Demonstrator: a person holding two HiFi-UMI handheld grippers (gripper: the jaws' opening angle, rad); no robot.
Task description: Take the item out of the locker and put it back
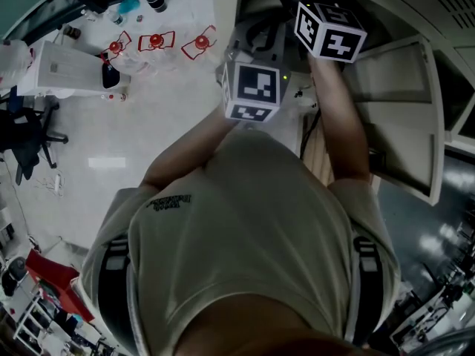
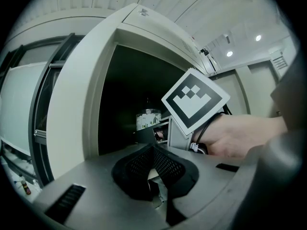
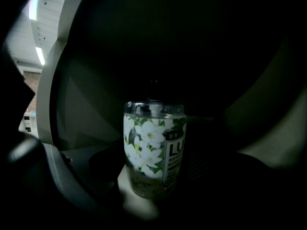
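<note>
A clear bottle (image 3: 153,147) with white flowers on its label stands upright on the floor of the dark locker (image 2: 81,95). My right gripper (image 3: 154,176) reaches into the locker with the bottle between its jaws. A lit strip of floor shows between the bottle and the left jaw, so I read the jaws as open. From the left gripper view the bottle (image 2: 147,119) shows just beyond the right gripper's marker cube (image 2: 194,99) and the hand holding it. My left gripper (image 2: 154,162) waits outside the opening, its pads together on nothing.
The locker door (image 1: 401,124) hangs open at the right. Behind the person lie a pale floor with red stands (image 1: 156,43), a white cabinet (image 1: 67,69), a black office chair (image 1: 26,139) and a red object (image 1: 52,280).
</note>
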